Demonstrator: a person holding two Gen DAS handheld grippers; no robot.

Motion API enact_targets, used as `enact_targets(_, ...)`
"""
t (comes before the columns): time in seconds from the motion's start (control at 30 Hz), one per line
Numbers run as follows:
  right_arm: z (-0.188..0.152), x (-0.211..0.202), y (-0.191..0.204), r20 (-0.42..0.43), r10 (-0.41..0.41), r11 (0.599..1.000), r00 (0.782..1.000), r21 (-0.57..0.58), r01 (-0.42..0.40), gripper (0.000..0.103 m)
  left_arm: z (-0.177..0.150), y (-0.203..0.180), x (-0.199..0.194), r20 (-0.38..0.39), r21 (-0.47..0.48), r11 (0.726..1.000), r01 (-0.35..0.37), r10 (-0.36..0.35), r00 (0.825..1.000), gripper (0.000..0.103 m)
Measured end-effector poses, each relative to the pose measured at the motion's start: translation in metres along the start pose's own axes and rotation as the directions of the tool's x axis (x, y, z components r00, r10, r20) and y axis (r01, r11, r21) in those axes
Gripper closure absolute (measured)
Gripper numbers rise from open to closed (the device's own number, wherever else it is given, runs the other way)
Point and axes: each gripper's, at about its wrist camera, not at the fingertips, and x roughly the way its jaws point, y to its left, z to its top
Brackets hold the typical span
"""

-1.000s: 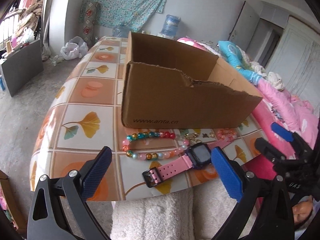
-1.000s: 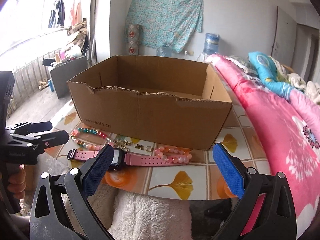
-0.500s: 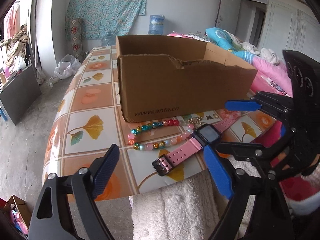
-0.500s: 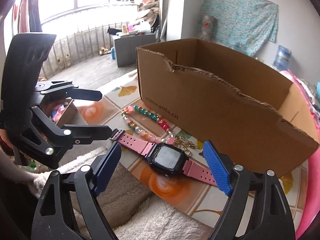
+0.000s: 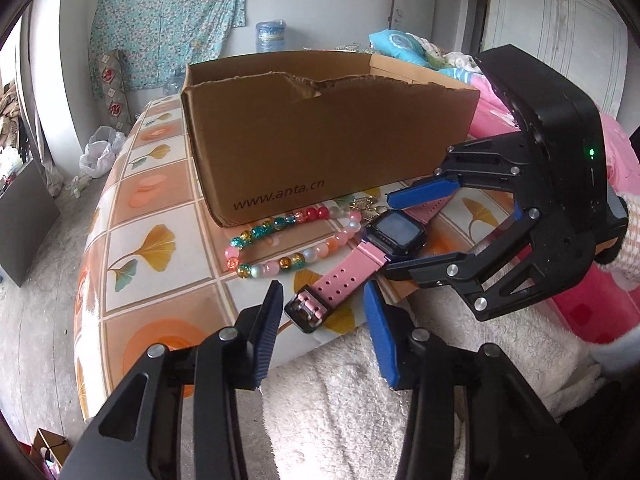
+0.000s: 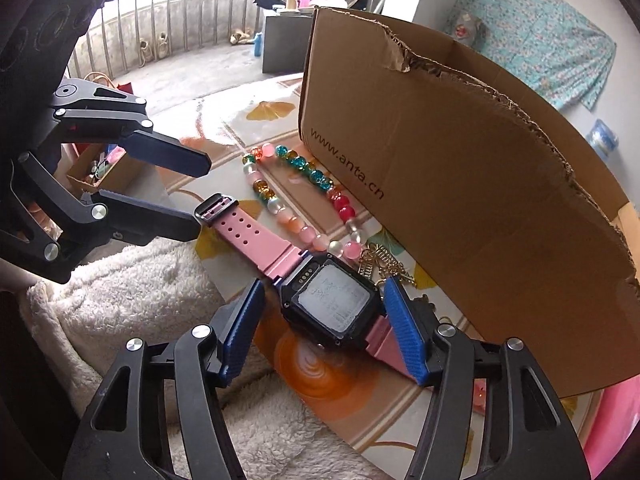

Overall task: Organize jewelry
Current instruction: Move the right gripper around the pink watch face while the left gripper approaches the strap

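A pink-strapped watch with a black face (image 5: 396, 234) (image 6: 332, 304) lies on the tiled table in front of a cardboard box (image 5: 320, 136) (image 6: 460, 168). My left gripper (image 5: 320, 316) is open around the strap's buckle end (image 5: 306, 312). My right gripper (image 6: 324, 320) is open with its fingers on both sides of the watch face; it also shows in the left wrist view (image 5: 390, 236). A bead bracelet (image 5: 288, 240) (image 6: 300, 196) and a small gold piece (image 6: 384, 260) lie between the watch and the box.
The table's near edge (image 5: 224, 360) borders a white fleecy cloth (image 5: 400, 400). A pink bedcover (image 5: 600, 240) lies to the right. A second pink bead string (image 6: 480, 396) peeks out by the box's right end.
Both grippers have moved in on the watch and narrowed. The left one now straddles the buckle end, the right one the watch face.
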Motion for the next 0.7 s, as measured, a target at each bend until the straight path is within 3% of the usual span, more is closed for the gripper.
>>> enact_targets(0.27, -0.003, -0.001, 0.004, -0.024, 0.01, 1.0, 1.0, -0.002, -0.01, 0.05, -0.01, -0.02, 0.007, -0.037, 0.125, 0.992, 0.013, -0.008, 0.999, 0.062)
enact_targets(0.43, -0.002, -0.001, -0.015, -0.031, 0.142, 0.984, 0.989, 0.109, -0.138, 0.05, -0.016, -0.039, 0.013, -0.027, 0.243, 0.968, -0.055, 0.064, 0.998, 0.062)
enact_targets(0.7, -0.001, 0.009, -0.043, -0.025, 0.325, 0.925, 0.945, 0.218, -0.312, 0.05, -0.009, -0.052, 0.028, 0.003, 0.323, 0.939, -0.12, 0.126, 0.992, 0.064)
